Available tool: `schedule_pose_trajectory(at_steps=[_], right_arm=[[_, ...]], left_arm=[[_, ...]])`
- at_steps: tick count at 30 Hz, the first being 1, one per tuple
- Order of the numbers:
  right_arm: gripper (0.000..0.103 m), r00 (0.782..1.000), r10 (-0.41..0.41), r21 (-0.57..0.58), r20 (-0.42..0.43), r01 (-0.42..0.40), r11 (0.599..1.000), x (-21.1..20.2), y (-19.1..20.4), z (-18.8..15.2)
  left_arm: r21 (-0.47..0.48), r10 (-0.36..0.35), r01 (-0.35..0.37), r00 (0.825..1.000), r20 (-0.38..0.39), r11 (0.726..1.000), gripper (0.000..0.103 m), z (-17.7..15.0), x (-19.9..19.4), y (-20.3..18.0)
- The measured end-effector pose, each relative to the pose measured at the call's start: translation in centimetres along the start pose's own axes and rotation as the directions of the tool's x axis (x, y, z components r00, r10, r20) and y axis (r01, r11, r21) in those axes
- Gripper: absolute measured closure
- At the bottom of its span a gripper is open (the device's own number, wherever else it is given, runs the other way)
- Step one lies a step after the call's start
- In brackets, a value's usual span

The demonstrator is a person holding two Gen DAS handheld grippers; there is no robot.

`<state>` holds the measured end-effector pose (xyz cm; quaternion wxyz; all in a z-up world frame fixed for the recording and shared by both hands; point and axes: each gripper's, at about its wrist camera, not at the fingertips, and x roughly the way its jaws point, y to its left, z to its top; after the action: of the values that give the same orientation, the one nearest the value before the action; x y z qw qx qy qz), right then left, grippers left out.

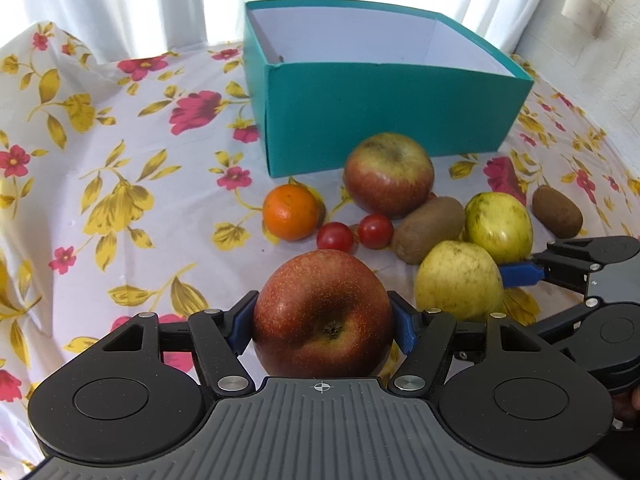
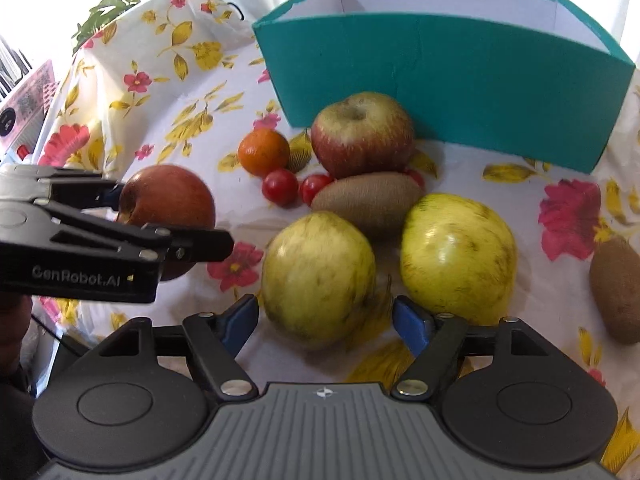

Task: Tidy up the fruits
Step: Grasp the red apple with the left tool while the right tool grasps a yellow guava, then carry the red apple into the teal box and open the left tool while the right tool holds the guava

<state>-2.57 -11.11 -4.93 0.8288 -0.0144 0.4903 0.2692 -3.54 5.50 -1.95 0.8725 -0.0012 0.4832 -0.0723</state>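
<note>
The teal box (image 1: 384, 116) serves as the landmark; it stands open-topped on the flowered tablecloth (image 1: 100, 200) with its white interior showing. Left of and in front of the box, the left gripper (image 1: 322, 322) has its blue pads pressed on both sides of a dark red apple (image 1: 322, 316), the jaws about half open around it. Whether the apple clears the cloth cannot be told. In front of the box's left corner lies a mandarin (image 1: 292, 212), and two cherry tomatoes (image 1: 354, 234) sit just in front of it, side by side. A red-green apple (image 1: 389, 174) rests close against the box's front wall. In front of that apple lies a kiwi (image 1: 428, 228), touching it or nearly so. In front of the kiwi sit two yellow-green apples; the near yellow-green apple (image 2: 318, 278) lies between the pads of the right gripper (image 2: 326, 320), whose jaws stand wide with a gap visible at the right pad, so nothing is gripped. The far yellow-green apple (image 2: 458, 252) sits just right of it. A second kiwi (image 2: 616, 290) lies apart, in front of the box's right corner.
</note>
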Motion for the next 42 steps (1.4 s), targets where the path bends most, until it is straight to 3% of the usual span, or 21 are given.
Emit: schedule_pose_trajectory(at_steps=[4, 7, 12, 18, 21, 25, 32, 42], right_arm=[[0.030, 0.999, -0.006, -0.037, 0.032, 0.007, 0.999, 0.2, 0.5, 0.8], [0.044, 0.999, -0.005, -0.045, 0.034, 0.006, 0.999, 0.5, 0.6, 0.8], [0.044, 0.998, -0.031, -0.056, 0.059, 0.034, 0.998, -0.9, 0.3, 0.8], [0.044, 0.982, -0.027, -0.017, 0.186, 0.031, 0.999, -5.9, -1.1, 2.4], [0.044, 0.963, -0.069, 0.017, 0.261, 0.067, 0.998, -7.7, -2.2, 3.1], [0.044, 0.946, -0.127, 0.082, 0.298, 0.107, 0.991, -8.8, -3.9, 3.5], [0.044, 0.928, -0.197, 0.176, 0.317, 0.147, 0.973, -9.8, -6.7, 3.1], [0.044, 0.907, -0.220, 0.180, 0.358, 0.164, 0.970, -10.9, -8.8, 4.2]], left_arm=[[-0.015, 0.008, -0.008, 1.000, -0.005, 1.000, 0.031, 0.1, -0.1, 0.4], [-0.017, 0.013, -0.013, 1.000, -0.006, 1.000, 0.031, 0.1, -0.1, 0.5], [-0.025, -0.002, 0.002, 1.000, 0.023, 1.000, 0.031, 1.2, -1.2, 0.4], [-0.009, 0.011, -0.010, 0.992, 0.123, 1.000, 0.031, 5.5, -3.2, -1.3], [-0.023, 0.026, -0.022, 0.986, 0.163, 0.999, 0.031, 8.5, -3.7, -2.4], [-0.031, 0.065, -0.060, 0.975, 0.212, 0.998, 0.031, 11.9, -3.4, -3.4], [-0.053, 0.116, -0.107, 0.972, 0.206, 0.993, 0.031, 15.6, -0.7, -4.2], [-0.078, 0.214, -0.205, 0.966, 0.146, 0.976, 0.031, 17.6, 4.4, -4.9]])
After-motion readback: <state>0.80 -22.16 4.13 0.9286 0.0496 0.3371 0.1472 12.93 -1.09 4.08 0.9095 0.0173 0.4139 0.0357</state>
